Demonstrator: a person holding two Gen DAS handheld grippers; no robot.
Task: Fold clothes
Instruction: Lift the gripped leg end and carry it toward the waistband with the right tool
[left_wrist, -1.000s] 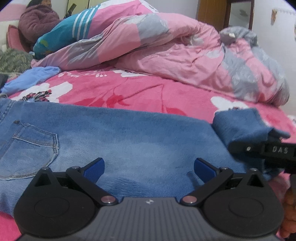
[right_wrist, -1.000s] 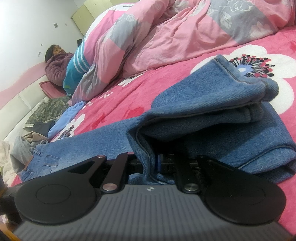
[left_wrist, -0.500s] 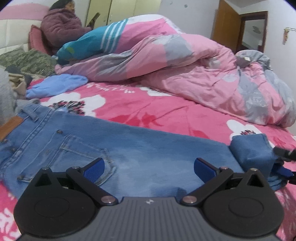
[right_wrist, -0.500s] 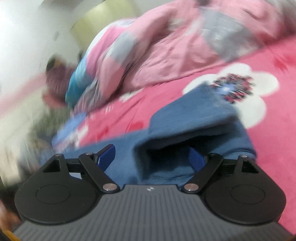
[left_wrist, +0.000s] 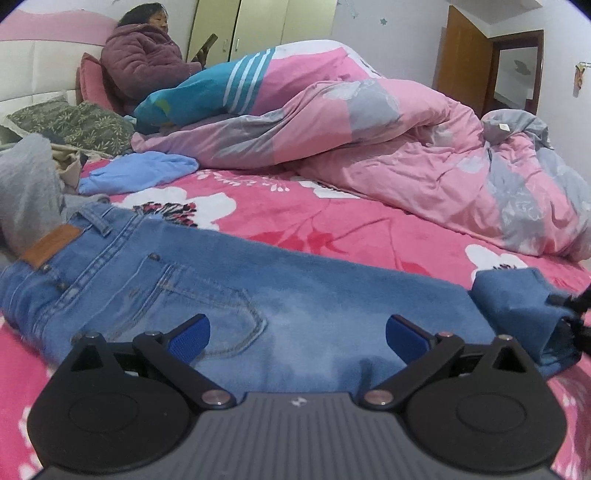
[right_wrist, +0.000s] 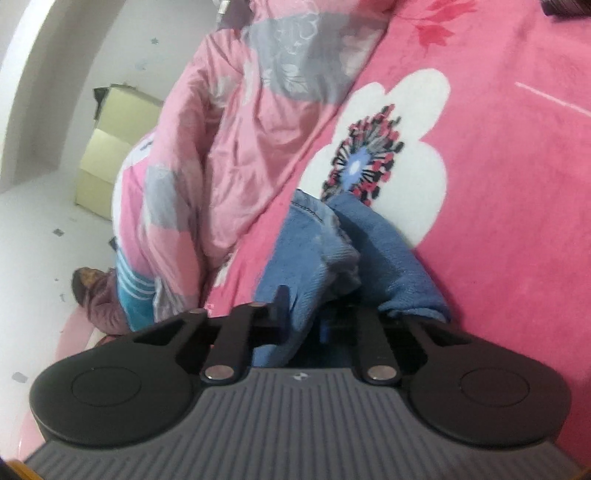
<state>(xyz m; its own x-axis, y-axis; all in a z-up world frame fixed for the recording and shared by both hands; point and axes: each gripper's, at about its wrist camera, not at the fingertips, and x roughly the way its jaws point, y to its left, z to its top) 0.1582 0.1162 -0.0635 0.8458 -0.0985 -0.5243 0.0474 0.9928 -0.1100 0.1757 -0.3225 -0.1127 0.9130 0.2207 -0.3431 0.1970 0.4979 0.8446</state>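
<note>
Blue jeans (left_wrist: 295, 288) lie flat across the pink flowered bed sheet (left_wrist: 332, 229), waistband and leather patch (left_wrist: 50, 245) to the left, a back pocket just ahead of me. My left gripper (left_wrist: 297, 336) hovers open over the seat of the jeans, nothing between its blue pads (left_wrist: 188, 334). At the far right the leg end (left_wrist: 513, 310) is bunched and raised, with the right gripper's tip (left_wrist: 574, 314) on it. In the right wrist view, tilted sideways, my right gripper (right_wrist: 306, 321) is shut on the folded jeans leg (right_wrist: 314, 251).
A crumpled pink and grey quilt (left_wrist: 369, 147) covers the far half of the bed. A person in a maroon coat (left_wrist: 144, 62) sits against the headboard. A light blue garment (left_wrist: 136, 177) and a grey garment (left_wrist: 26, 192) lie at the left. A brown door (left_wrist: 465, 59) stands at the back right.
The left gripper's view has shifted toward the waistband, which now shows. The right gripper was open half a second ago; it has shut on the leg end again and rolled sideways.
</note>
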